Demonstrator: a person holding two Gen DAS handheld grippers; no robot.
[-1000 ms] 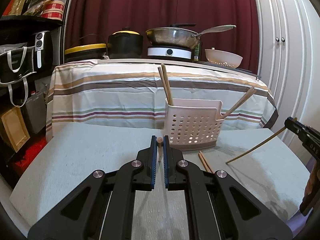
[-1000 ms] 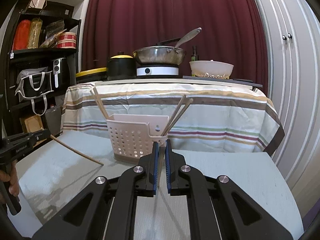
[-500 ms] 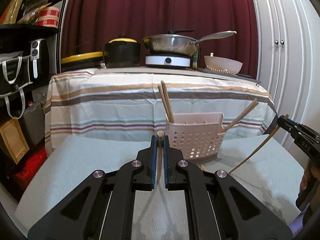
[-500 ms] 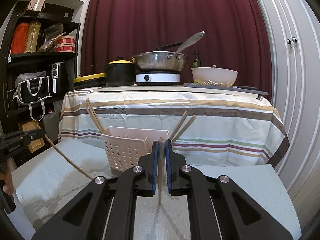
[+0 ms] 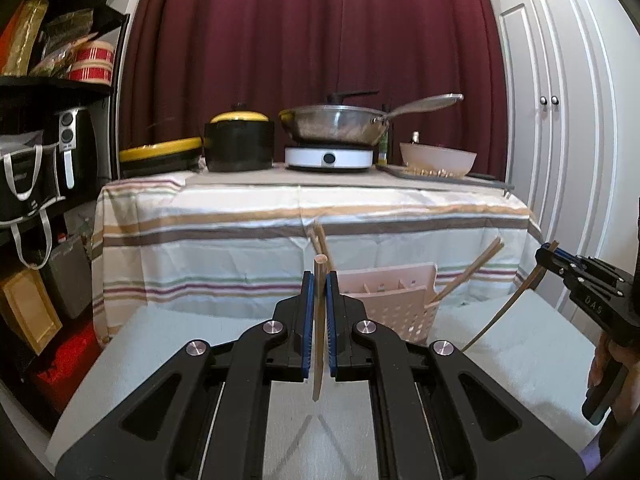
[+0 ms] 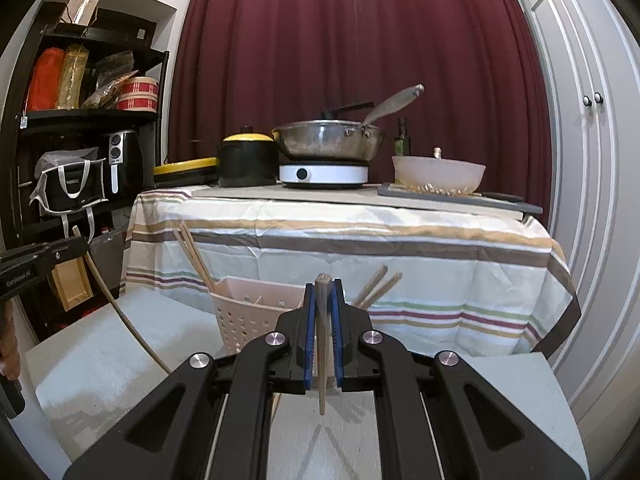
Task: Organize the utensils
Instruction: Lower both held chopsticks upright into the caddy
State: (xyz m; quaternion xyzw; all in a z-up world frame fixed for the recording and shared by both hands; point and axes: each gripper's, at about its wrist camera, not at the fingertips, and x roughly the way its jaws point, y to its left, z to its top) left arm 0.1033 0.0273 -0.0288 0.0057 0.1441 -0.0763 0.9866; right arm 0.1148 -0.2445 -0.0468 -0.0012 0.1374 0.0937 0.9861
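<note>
both tools, left tool [image 5: 319, 292] and right tool [image 6: 322, 300], pinch slim pale wooden chopsticks [image 5: 318, 332].

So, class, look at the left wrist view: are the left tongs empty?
No: the left tongs are shut on a chopstick that stands upright between the blue pads.

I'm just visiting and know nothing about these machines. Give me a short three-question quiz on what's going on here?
1. True or false: each gripper, left and right, is shut on a chopstick.
2. Where do the other chopsticks stand?
A. in the pan
B. in the basket
C. in the bowl
3. Fill in: the pan sits on a white ______.

Key: 1 true; 2 B; 3 hotplate.
</note>
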